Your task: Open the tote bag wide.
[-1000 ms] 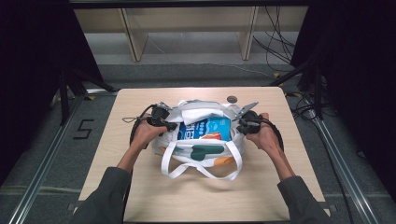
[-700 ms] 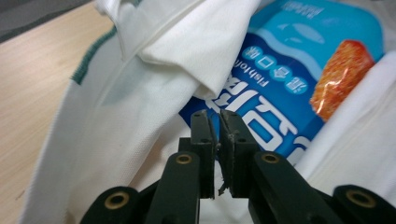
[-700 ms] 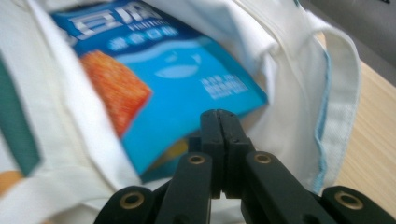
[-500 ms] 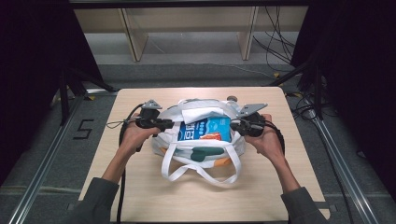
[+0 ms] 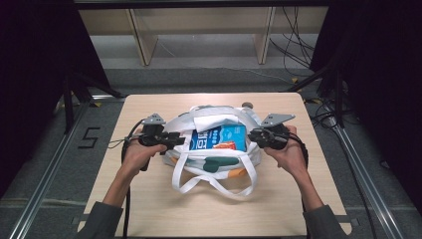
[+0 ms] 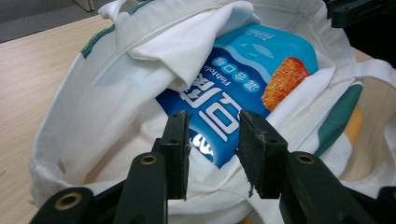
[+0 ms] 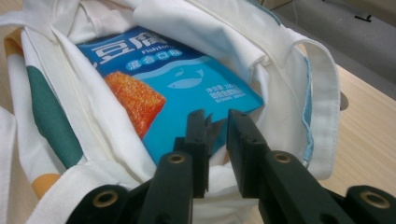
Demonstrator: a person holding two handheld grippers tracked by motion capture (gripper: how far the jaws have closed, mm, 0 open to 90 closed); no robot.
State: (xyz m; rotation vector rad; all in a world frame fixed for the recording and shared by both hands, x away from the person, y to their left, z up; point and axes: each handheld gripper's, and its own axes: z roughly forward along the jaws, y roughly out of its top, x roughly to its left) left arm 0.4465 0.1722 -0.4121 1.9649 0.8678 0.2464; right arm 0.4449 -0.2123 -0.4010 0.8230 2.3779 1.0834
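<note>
**Both grippers parted at the rim of the tote bag**

Presently, the fingers (image 6: 177,149) of the left gripper (image 5: 175,141) stand apart with a clear gap between them and have just been opening; nothing is pinched, though the bag's rim and the packet show through the gap. The right gripper (image 5: 254,134) has its fingers (image 7: 198,144) parted by a narrower gap, also just opening, with no cloth between the pads.

Each gripper sits at one side of the white cloth tote bag with green and orange patches (image 5: 214,162), the left at its left edge, the right at its right edge. The bag lies open on the pale wooden counter (image 5: 149,209), near its middle, handles (image 5: 199,181) trailing toward the person. Inside lies a blue snack packet printed with an orange fried square (image 5: 219,138), partly covered by a fold of white cloth on its far-left side.

A small round dark object (image 5: 246,105) rests on the counter just behind the bag.
</note>
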